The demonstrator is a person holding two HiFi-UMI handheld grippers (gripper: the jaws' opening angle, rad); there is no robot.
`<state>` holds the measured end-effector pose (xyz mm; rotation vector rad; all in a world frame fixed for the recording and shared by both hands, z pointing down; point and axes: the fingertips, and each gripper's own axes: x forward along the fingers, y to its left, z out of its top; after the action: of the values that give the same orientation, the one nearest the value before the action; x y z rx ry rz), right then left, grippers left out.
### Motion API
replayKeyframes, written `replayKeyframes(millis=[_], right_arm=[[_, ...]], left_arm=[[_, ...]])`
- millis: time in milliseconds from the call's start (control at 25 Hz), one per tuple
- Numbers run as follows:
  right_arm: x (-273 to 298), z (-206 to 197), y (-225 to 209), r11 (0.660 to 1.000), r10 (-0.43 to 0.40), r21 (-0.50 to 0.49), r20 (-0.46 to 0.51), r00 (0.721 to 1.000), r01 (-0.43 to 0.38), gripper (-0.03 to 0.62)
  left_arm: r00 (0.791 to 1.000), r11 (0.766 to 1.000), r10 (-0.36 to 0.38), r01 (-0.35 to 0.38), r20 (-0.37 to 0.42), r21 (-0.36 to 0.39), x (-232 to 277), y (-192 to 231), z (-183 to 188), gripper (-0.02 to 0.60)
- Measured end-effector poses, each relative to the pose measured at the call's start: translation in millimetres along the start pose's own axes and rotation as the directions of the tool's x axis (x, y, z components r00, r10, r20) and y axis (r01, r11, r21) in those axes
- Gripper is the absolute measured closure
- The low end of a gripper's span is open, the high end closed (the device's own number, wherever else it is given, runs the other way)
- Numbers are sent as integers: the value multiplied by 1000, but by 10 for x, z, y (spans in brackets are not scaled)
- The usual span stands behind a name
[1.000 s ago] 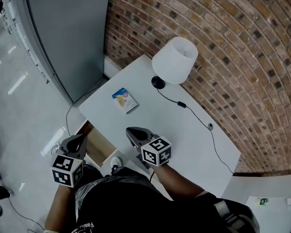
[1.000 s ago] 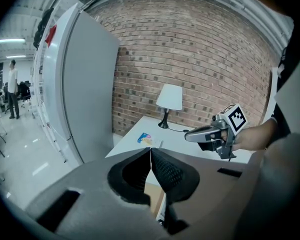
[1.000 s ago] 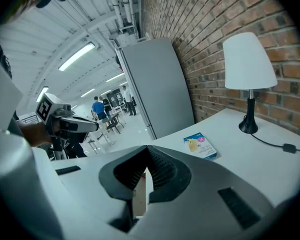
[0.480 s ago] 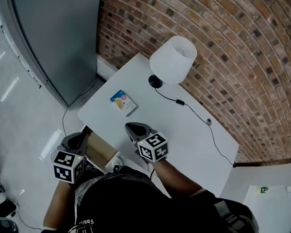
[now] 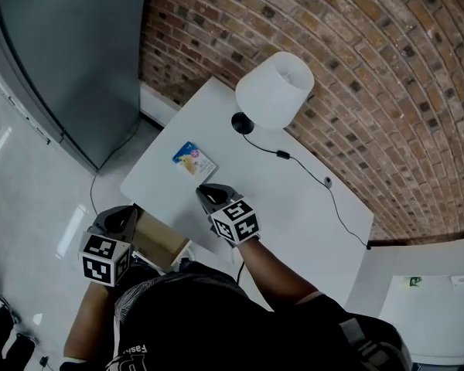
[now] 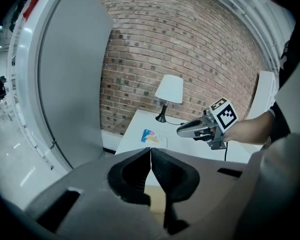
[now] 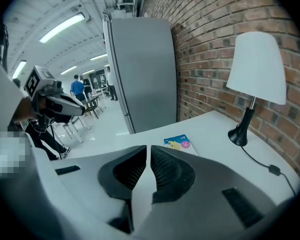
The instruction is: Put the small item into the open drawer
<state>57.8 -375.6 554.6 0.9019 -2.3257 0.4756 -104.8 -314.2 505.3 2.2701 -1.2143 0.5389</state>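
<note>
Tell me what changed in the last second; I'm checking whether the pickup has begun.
The right gripper moved forward over the table, closer to the packet, not touching it. The left gripper stays beside the open drawer. Both are shut and empty; nothing was grasped. Packet and lamp lie unmoved.

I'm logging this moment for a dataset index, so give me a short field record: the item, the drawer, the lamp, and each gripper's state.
item: small colourful packet, flat on the white table, untouched
drawer: open, at the table's near-left side, wooden inside showing
lamp: white shade, by the brick wall
left gripper: jaws together, empty, near the drawer
right gripper: jaws together, empty, above the table, just short of the packet
</note>
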Motion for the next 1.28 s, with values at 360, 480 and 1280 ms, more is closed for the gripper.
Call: replayKeyframes(millis=[360,480,1280], right_arm=[[439,15,-301,994,-76,-91,-96,992,67,493],[579,21,-381,993,-82,-99,-115,990,70,467],[1333,-293,-866,986,-67,-164,-330,942,12,234]], left_arm=[[999,999,-36,35,-32,-34,100,299,-98,563],[999,999,-36,35,-37,-39,141,385,-121,563],[998,995,12,-18,-61,-95,70,731,-212,563]])
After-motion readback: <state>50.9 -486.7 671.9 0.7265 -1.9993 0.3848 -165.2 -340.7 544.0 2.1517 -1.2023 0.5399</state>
